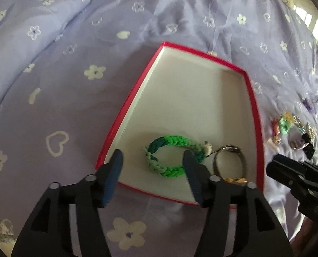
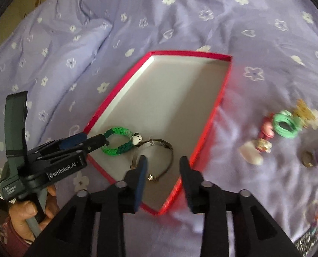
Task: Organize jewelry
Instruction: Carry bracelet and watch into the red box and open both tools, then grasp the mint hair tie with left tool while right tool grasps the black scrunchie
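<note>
Nearest, the left tool [image 1: 152, 167] hung with jaws apart over the green braided bracelet [image 1: 171, 156], which lay free in the red box [image 1: 253, 111] beside a metal bangle [image 2: 159, 156]. The right tool [image 2: 163, 169] was likewise spread and empty above that bangle. Farther right, loose jewelry [image 2: 287, 128] waited on the bed [image 2: 180, 21]; a careless reach might snag the box rim and spill both pieces.

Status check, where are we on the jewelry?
Left gripper and right gripper open, empty. Green bracelet and metal bangle in red box. More jewelry waiting on bedspread. Nothing blocking.
</note>
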